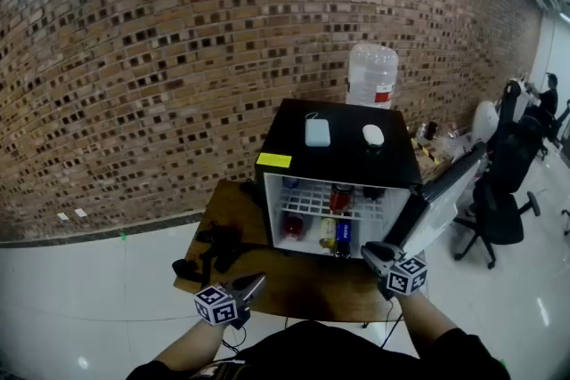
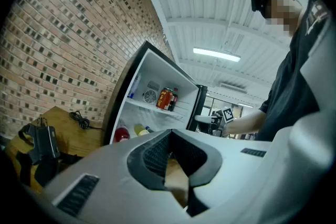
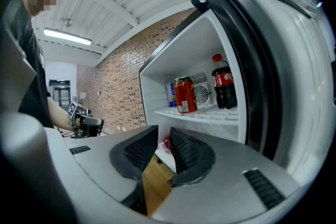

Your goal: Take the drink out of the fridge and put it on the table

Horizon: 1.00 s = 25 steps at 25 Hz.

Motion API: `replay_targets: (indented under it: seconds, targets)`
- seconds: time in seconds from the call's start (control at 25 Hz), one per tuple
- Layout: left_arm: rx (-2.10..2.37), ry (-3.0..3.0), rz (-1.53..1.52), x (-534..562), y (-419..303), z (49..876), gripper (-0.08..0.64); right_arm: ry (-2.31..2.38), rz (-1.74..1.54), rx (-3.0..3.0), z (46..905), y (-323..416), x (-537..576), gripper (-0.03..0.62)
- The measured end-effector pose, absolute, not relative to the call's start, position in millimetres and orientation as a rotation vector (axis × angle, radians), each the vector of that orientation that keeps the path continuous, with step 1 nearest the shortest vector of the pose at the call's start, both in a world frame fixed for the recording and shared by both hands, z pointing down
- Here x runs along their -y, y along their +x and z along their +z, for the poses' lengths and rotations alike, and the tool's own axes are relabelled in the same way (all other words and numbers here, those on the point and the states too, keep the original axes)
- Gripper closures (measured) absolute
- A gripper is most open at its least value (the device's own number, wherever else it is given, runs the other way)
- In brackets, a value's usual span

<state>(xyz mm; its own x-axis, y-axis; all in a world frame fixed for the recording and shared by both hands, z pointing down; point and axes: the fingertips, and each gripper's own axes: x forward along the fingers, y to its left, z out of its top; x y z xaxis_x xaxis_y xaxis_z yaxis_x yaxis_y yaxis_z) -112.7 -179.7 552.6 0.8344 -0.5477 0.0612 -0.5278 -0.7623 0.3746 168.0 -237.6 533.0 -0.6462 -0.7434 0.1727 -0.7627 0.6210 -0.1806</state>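
A black mini fridge [image 1: 343, 157] stands on a wooden table [image 1: 294, 291] against a brick wall [image 1: 160, 58], with its one door [image 1: 445, 202] swung wide to the right.

Three things lie on its top: a pale rectangular pad [image 1: 317, 133], a white mouse [image 1: 373, 135] and a yellow label [image 1: 274, 160] at the front left edge. One big clear water jug [image 1: 372, 76] rises behind it.

The drinks are all inside the fridge, six items on two levels. The upper wire shelf holds three:
- one red can [image 3: 184, 94]
- one dark cola bottle [image 3: 223, 81] just beside the can
- one blue-and-white carton [image 3: 171, 93] further back

The lower level also holds three: a red one [image 1: 294, 227], a yellow one [image 1: 328, 231] and a blue can [image 1: 343, 236]. They are too small to say for sure what kind of containers the first two are.

A heap of black gear and cable [image 1: 214, 249] lies on the left of the table.

Both grippers hover low over the table's near edge in front of the fridge, well apart from each other. The left gripper [image 2: 171, 132] has its tips pressed together with nothing in them. The right gripper [image 3: 164, 132] has its pads parted by a narrow gap, empty, and points toward the open fridge near the door.
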Motion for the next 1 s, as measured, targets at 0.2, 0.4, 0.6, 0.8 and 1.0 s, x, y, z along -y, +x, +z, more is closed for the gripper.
replay_targets:
  seconds: [0.2, 0.4, 0.6, 0.8, 1.0]
  targets:
    - [0.845, 2.617, -0.079, 177.2, -130.0, 552.9, 0.566, 1.36, 0.2, 2.742, 492.0, 156.5, 300.4, 0.369]
    - [0.898, 2.597, -0.088, 171.5, -150.5, 549.9, 0.566, 1.438, 0.127, 2.686, 472.1, 141.7, 364.4, 0.227]
    - [0.969, 2.566, -0.091, 162.7, -175.2, 552.5, 0.566, 1.459, 0.095, 2.613, 483.1, 125.9, 406.2, 0.17]
    - [1.032, 2.535, -0.088, 155.8, -199.1, 552.7, 0.566, 1.433, 0.06, 2.583, 489.6, 113.1, 424.4, 0.169]
    - [1.06, 2.513, -0.091, 153.1, -210.5, 555.7, 0.566, 1.371, 0.02, 2.598, 490.1, 102.3, 427.6, 0.241]
